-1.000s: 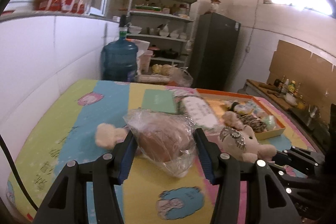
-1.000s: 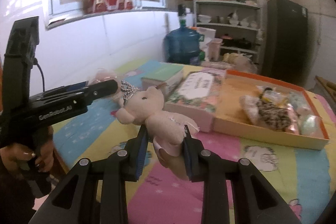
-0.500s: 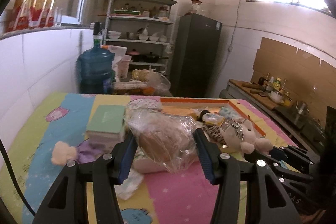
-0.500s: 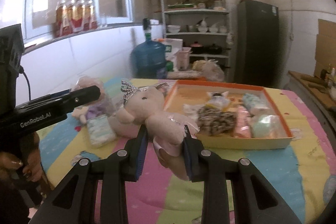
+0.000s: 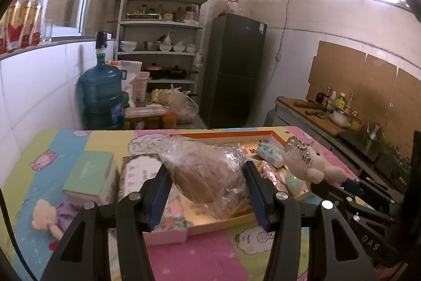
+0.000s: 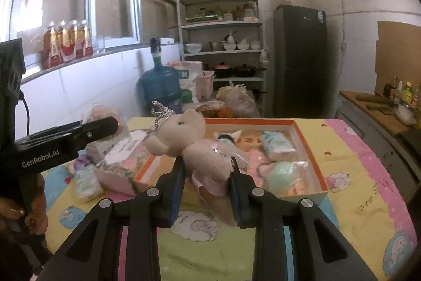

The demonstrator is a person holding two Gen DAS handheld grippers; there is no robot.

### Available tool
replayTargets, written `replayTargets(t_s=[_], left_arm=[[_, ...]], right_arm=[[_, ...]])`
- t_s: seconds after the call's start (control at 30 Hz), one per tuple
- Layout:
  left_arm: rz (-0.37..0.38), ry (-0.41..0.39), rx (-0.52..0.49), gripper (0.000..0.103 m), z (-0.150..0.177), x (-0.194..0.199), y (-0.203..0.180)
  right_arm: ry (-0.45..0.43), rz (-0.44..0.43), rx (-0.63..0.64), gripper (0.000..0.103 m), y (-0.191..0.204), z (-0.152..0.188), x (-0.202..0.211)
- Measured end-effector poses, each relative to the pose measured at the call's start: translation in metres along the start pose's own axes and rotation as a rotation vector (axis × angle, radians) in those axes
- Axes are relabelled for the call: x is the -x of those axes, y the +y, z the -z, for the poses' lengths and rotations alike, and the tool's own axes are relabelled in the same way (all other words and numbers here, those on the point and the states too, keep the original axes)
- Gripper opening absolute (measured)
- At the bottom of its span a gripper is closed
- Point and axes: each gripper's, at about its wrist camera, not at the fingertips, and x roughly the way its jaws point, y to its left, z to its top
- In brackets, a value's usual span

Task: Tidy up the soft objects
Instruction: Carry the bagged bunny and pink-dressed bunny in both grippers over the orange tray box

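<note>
My left gripper (image 5: 206, 177) is shut on a brown soft toy in a clear plastic bag (image 5: 208, 173) and holds it above the near edge of the orange-rimmed box (image 5: 223, 134). My right gripper (image 6: 206, 170) is shut on a pink plush bear with a silver crown (image 6: 194, 144) and holds it above the same box (image 6: 310, 149), at its near left side. The bear also shows in the left wrist view (image 5: 310, 165). Several bagged soft items (image 6: 276, 146) lie inside the box.
On the colourful tablecloth (image 5: 205, 257) lie a floral box lid (image 5: 142, 170), a green box (image 5: 89, 175), a small doll in purple (image 5: 52, 212) and a tissue pack (image 6: 86, 183). A water jug (image 5: 101, 94), shelves and a fridge stand behind the table.
Both grippers have swung right with their loads, from over the open tablecloth to over the orange-rimmed box. Both grips stay the same.
</note>
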Motion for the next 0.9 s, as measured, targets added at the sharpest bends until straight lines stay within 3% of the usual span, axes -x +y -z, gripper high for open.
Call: replayTargets(t_s=[0.53,0.9], left_arm=[[-0.027,0.041,-0.017,0.055,-0.017,-0.065,-0.029],[-0.036,0.079,0.005,0.055,-0.021,-0.105,-0.029]], right_arm=[[0.015,0.018,-0.007,0.032,-0.041,-0.022,-0.039],[0.042,0.057,-0.013,0.032,-0.057,-0.028,-0.067]])
